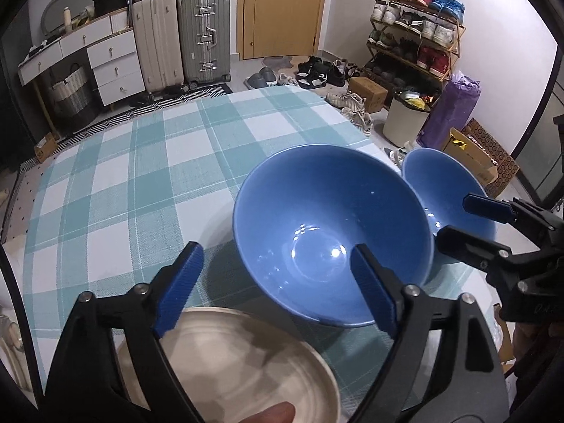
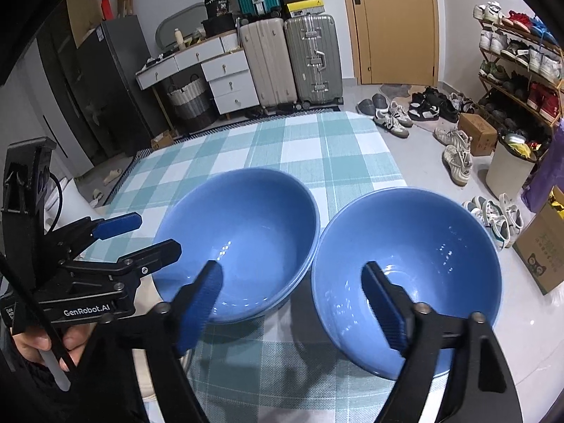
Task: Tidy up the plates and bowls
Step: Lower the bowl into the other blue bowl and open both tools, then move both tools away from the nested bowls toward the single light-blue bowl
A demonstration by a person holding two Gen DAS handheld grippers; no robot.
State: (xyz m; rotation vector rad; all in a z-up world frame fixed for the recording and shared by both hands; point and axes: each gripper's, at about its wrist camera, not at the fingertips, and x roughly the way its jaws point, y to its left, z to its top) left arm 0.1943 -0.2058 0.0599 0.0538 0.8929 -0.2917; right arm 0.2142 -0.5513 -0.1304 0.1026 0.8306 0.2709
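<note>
while both pairs of tongs stand wide apart with nothing gripped, the left gripper [image 1: 275, 282] hangs over the near edge of a checked teal-and-white tablecloth [image 1: 141, 162], one blue pad beside the rim of a cream plate [image 1: 246, 359] and the other in front of the left blue bowl [image 1: 331, 232]. neither pad presses on the bowl. a fingertip [image 1: 271, 414] shows at the bottom edge, over the plate.

the right gripper [image 2: 292, 303] straddles the gap between the two bowls: its left pad is in front of the left bowl, its right pad is in front of the right blue bowl [image 2: 423, 253], and whether that pad touches the bowl cannot be told. the two bowls stand upright side by side on the tablecloth, rims almost touching, the right one nearest the cloth's right edge. a hand [image 2: 31, 345] holds the left gripper's handle.

beyond the tablecloth stand two suitcases [image 2: 292, 60], a white drawer unit [image 2: 225, 77], a wooden door [image 2: 394, 24] and a shoe rack [image 2: 521, 67].
</note>
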